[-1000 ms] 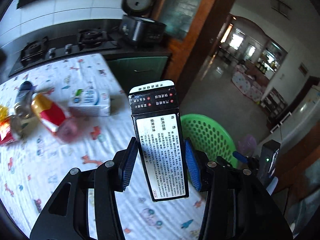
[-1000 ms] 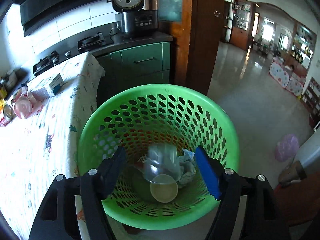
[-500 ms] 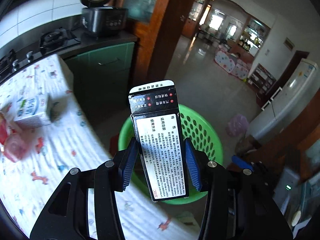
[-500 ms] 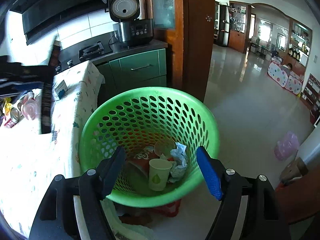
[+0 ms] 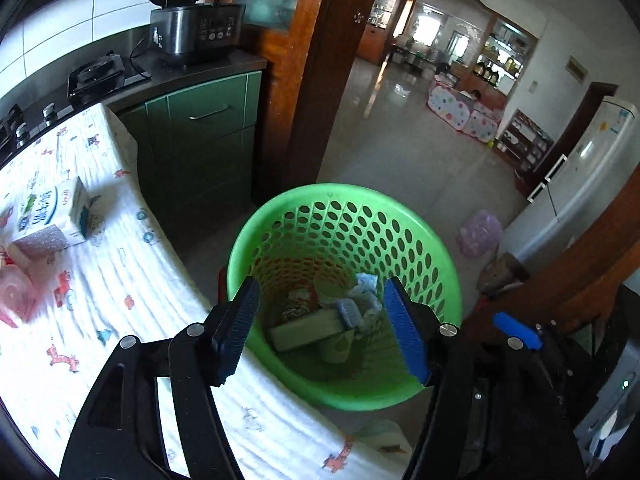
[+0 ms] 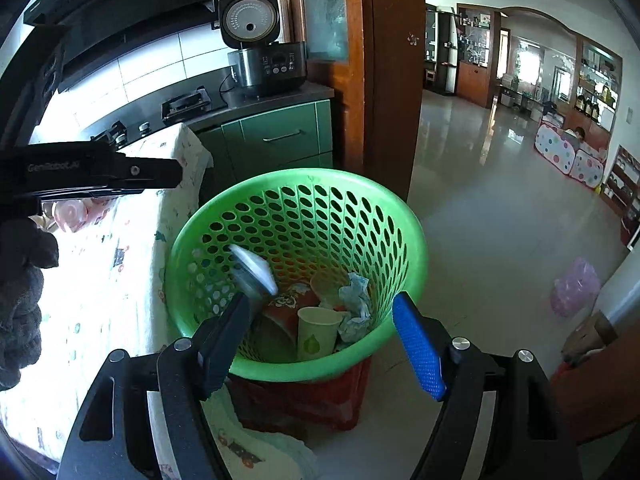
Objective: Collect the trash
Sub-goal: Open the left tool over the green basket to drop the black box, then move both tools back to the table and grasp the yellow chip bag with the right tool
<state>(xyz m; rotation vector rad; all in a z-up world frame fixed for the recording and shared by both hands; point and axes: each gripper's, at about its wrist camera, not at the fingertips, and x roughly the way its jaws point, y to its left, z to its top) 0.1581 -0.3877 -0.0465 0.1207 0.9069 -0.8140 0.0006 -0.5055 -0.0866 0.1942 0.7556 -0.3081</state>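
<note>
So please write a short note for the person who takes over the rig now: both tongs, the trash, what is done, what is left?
Left tongs: opening, nothing between them, above the green basket.
Right tongs: open, empty, over the same basket.
Done: a box, paper cup and crumpled tissue lie in the basket.
Left: the milk carton and pink wrappers on the table cloth.

opening tongs (image 5: 322, 330) over green basket (image 5: 436, 240)

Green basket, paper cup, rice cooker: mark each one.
green basket (image 6: 360, 190): right wrist view, far rim.
paper cup (image 6: 318, 334): right wrist view, side wall.
rice cooker (image 5: 196, 34): left wrist view, front panel.
</note>
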